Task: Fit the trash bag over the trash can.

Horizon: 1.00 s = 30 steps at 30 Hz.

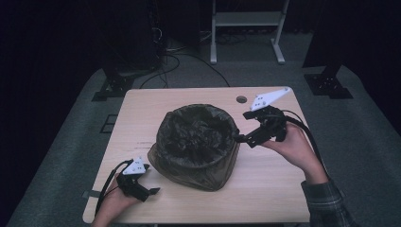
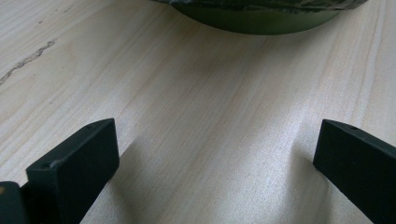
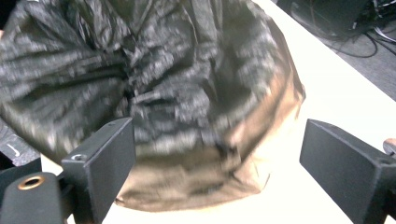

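A small bin [image 1: 196,163] sits in the middle of the high view, on the light wood bench [image 1: 265,184]. A black plastic bag [image 1: 196,135] lines it and folds over the rim. The bin's side looks brownish and see-through, maybe thin plastic or mesh; I cannot tell which.

The bag looks very light, thin and crinkly. It will bend and slip easily, and it could tear if pulled hard. The bin also looks light, so it may slide or tip when the bag is tugged. I think the best place to take hold is the folded edge of the bag at the rim, where a bit of it can be pinched.

The right gripper [image 1: 242,138] is at the right side of the bin in the high view, right by the rim. The hand holds it from behind and below, with the wrist bent so it points left at the bag. In the right gripper view its fingers [image 3: 100,161] are spread wide with nothing between them, and the bag [image 3: 140,79] is just ahead.

The left gripper [image 1: 152,191] is in the lower left of the high view, low over the bench and near the bin's bottom edge. It points right. In the left gripper view its fingers [image 2: 77,163] are spread wide too, holding nothing, with bare bench [image 2: 196,130] between them and the bin's base [image 2: 261,21] at the top of the frame.
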{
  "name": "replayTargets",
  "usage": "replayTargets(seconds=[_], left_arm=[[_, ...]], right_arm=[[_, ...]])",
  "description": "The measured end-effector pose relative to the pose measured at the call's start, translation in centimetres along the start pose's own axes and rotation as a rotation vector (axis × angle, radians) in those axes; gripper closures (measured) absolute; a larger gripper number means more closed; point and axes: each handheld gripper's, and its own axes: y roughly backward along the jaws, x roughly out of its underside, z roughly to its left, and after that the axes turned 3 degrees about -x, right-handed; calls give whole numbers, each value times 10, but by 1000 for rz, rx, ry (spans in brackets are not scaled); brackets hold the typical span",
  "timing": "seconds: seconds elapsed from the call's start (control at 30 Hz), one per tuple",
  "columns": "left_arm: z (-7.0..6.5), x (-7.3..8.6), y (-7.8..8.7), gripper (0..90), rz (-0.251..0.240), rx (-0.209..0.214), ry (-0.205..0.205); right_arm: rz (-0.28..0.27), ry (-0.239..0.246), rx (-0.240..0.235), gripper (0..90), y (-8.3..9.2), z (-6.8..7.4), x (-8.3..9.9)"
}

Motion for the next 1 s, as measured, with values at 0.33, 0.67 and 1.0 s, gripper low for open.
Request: replayTargets(seconds=[0.33,0.67,1.0], left_arm=[[0,0,0,0,1,1,0],[0,0,0,0,1,0,0],[0,0,0,0,1,2,-1]], right_arm=[[-26,-44,40,92,-2,-8,67],[4,-76,79,92,-27,-13,134],[49,-135,90,92,-51,-18,189]])
